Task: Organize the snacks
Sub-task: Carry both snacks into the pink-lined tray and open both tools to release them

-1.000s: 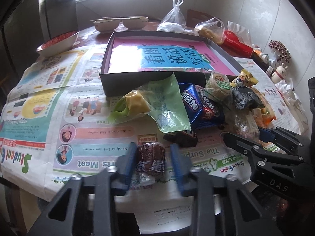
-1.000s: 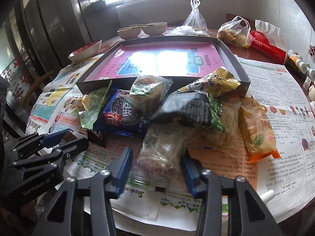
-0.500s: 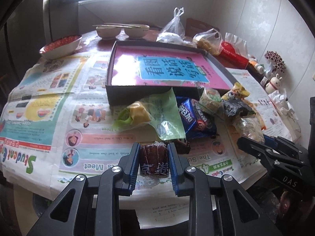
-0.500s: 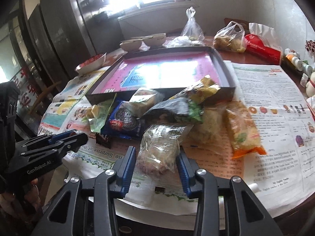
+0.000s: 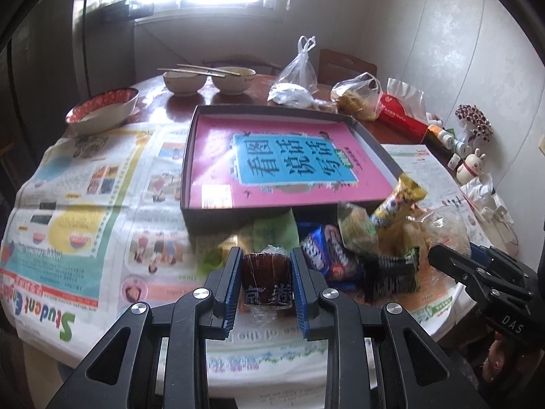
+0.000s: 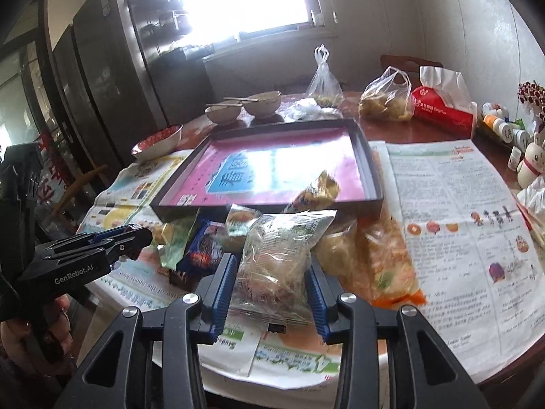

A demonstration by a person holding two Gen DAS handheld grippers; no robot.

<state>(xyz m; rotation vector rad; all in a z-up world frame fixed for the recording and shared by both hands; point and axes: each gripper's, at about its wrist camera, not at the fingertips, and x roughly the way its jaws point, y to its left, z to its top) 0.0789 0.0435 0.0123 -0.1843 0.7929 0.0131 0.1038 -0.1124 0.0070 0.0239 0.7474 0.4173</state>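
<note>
Newspapered table [image 5: 102,184]; brown snack [image 5: 266,283] between left gripper [image 5: 265,286] pads.

Home dining room, bowls [image 5: 185,81], chopsticks [image 5: 204,68], table [image 5: 156,85]

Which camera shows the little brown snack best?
The left wrist view: the brown snack sits close up, clamped between the left gripper's blue fingers. In the right wrist view that gripper shows side-on and hides it.

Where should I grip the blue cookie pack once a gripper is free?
Judging from the views, take the blue cookie pack across its narrow width near the middle, coming from above and the near table edge. It lies flat and elongated; the green wrapper crowds one side, the dark packet the other.
</note>
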